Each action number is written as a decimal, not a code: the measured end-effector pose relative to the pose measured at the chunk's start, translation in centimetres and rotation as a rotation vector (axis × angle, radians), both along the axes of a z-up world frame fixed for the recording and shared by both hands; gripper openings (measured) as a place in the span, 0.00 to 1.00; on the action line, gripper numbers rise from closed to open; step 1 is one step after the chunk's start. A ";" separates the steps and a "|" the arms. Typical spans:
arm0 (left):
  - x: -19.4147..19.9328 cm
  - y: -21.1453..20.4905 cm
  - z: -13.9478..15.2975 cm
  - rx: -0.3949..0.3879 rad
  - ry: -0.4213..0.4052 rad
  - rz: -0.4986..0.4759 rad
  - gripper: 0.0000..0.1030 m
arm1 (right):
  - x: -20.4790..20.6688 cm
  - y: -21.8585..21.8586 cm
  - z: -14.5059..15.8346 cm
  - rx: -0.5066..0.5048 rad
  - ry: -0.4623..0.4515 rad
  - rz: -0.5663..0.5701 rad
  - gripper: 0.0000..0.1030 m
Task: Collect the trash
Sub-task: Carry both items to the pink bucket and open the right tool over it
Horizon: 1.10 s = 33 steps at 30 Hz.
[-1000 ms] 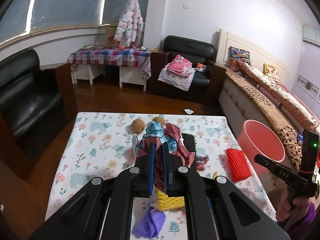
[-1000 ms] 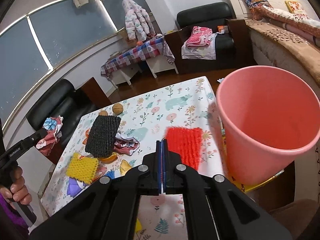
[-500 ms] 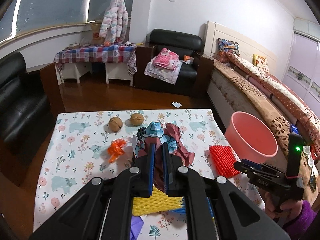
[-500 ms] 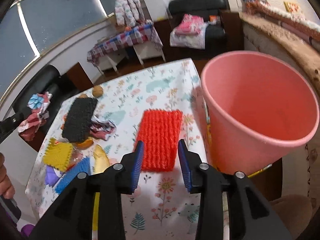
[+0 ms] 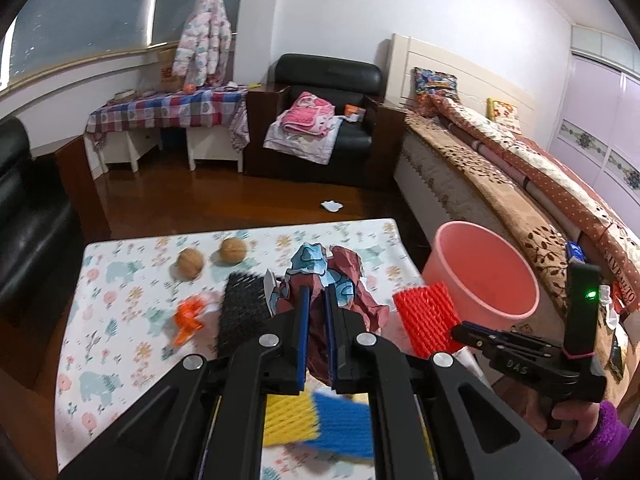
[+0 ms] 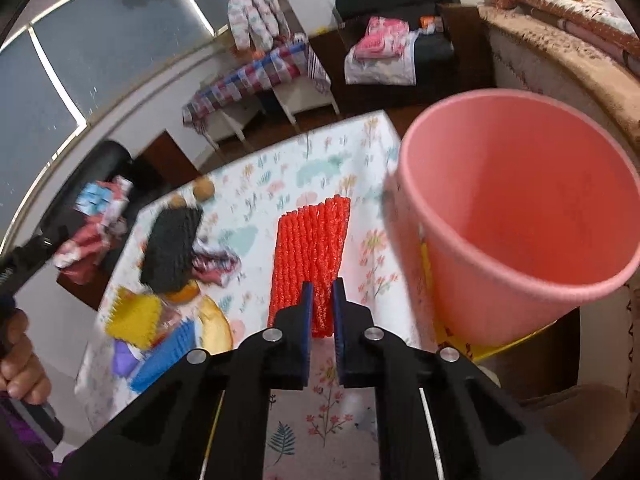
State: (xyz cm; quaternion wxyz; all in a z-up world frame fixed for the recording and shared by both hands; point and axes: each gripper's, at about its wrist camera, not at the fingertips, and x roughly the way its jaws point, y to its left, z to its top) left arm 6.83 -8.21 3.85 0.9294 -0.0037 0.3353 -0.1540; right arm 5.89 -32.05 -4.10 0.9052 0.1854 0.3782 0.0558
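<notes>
Pink bin [image 6: 516,216]: stands just beside the table [image 6: 320,168] at its right edge, mouth open to receive trash. Left gripper [image 5: 316,320]: fingers clamped on a crumpled maroon-and-blue wrapper [image 5: 332,276], carried above the table. Right gripper [image 6: 319,312]: fingers, having just closed, pinch the near end of the red foam net [image 6: 312,248], which lies near the bin, presumably for a short transfer.
</notes>
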 end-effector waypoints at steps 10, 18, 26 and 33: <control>2.0 -8.9 1.0 -0.024 -0.018 -0.156 0.07 | -3.0 -7.4 3.4 -0.095 -0.099 -0.229 0.09; 3.5 -17.3 -1.3 0.008 0.009 -0.278 0.07 | -2.5 -11.2 2.2 -0.099 -0.072 -0.321 0.10; 5.1 -20.7 -4.3 0.026 0.060 -0.296 0.14 | -1.6 -12.5 1.3 -0.079 -0.060 -0.307 0.10; 5.7 -20.3 -4.8 -0.033 0.086 -0.300 0.39 | -1.4 -13.1 1.2 -0.070 -0.054 -0.314 0.26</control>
